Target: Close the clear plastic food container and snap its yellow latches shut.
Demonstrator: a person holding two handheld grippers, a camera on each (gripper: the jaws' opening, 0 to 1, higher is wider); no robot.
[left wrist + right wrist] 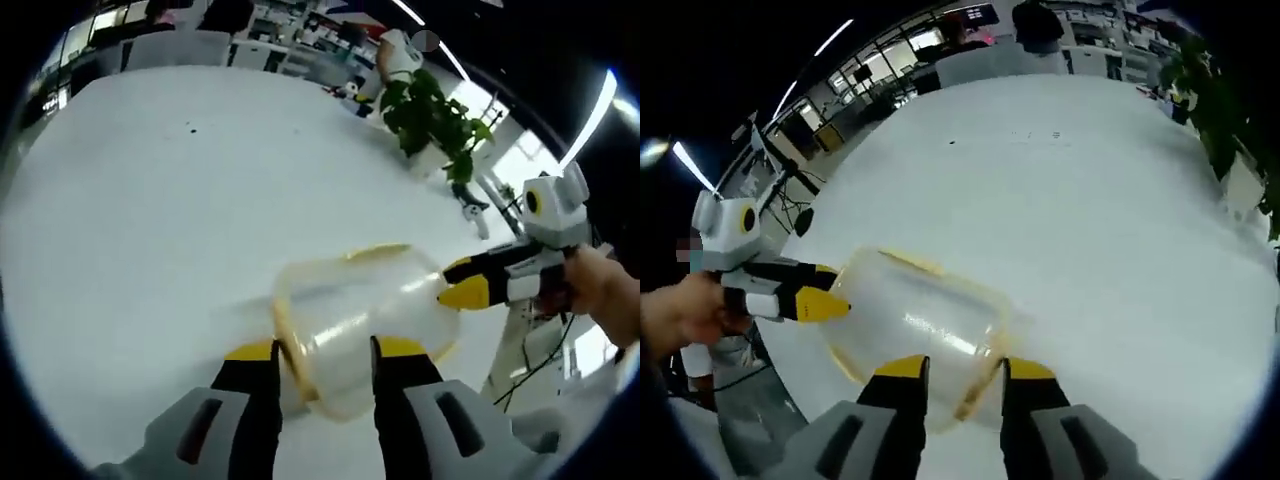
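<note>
While the latches are not yet visibly snapped, the scene reads so:

Surface: broad white tabletop (180, 200), bare around the work, with a leafy green potted plant (435, 115) at its far edge.

Container: clear plastic food container with yellow rim trim (360, 320), held up over the near part of the surface between both tools, its lid apparently already seated on the body; motion blur hides the seam.

Left tongs (325, 352): yellow-tipped jaws set narrow, one on each side of the container's near end, seemingly gripping it.

Right tongs (955, 368): yellow-tipped jaws likewise narrow, pinching the container's opposite rim; in the left gripper view the tip sits against the far end, held by a person's hand (605, 290).

Latches: yellow strips along the rim (905, 262); too blurred to tell whether any is pressed home.

Progress: closing looks about done; by my judgement, snapping the latches remains, probably after setting the container down on the surface.
</note>
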